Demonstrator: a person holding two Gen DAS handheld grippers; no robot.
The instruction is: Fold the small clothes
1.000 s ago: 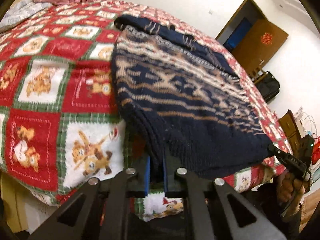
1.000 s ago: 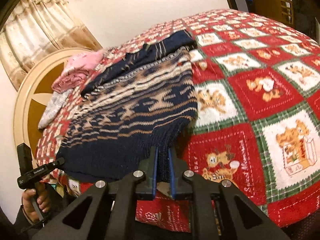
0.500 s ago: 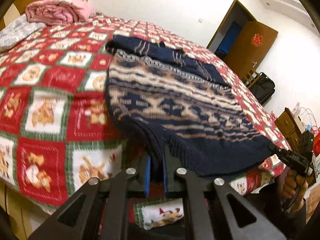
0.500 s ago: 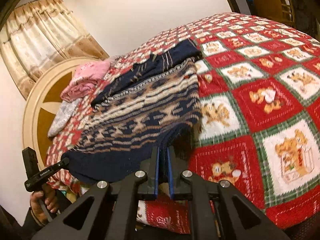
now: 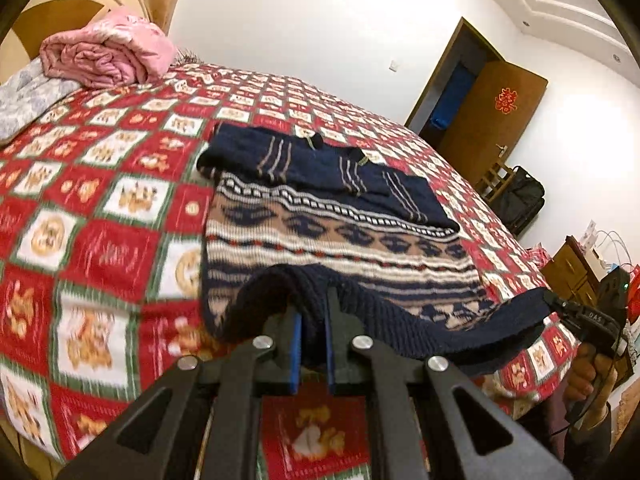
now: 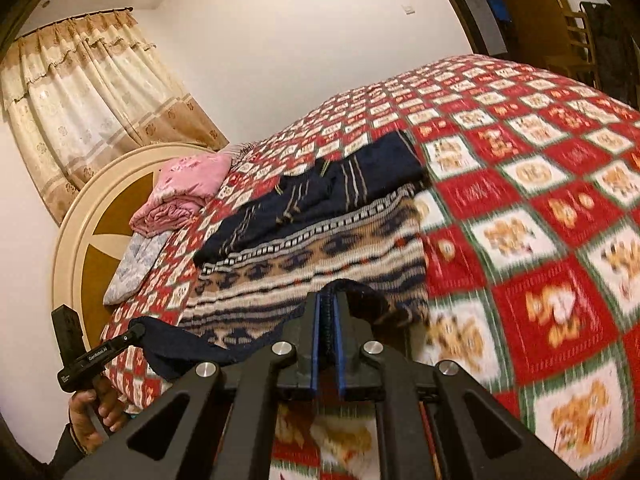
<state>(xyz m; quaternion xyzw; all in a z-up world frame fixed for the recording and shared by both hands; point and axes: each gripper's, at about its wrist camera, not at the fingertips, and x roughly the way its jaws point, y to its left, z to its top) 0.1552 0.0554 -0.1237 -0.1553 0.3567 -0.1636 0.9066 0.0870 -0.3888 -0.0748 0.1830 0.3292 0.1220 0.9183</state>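
Note:
A navy and tan patterned knit sweater (image 5: 340, 232) lies on the bed, its navy sleeves folded across the far end. My left gripper (image 5: 312, 312) is shut on the left corner of the navy hem, which is lifted off the bed. In the right wrist view the same sweater (image 6: 320, 248) shows, and my right gripper (image 6: 329, 312) is shut on the right hem corner. The hem hangs curved between both grippers. Each view shows the other gripper at its edge: the right gripper (image 5: 576, 316) and the left gripper (image 6: 120, 340), each held by a hand.
A red, white and green bear-pattern quilt (image 5: 100, 240) covers the bed. A folded pink blanket (image 5: 104, 56) and a pale floral pillow (image 5: 28, 96) lie at the headboard (image 6: 100, 240). A brown door (image 5: 496, 112), a dark bag (image 5: 520, 200) and a wooden cabinet (image 5: 576, 268) stand beyond the bed.
Both grippers have risen and carried the hem up and forward over the sweater's body. The lower part of the sweater now curls over itself. Both stay shut on the hem.

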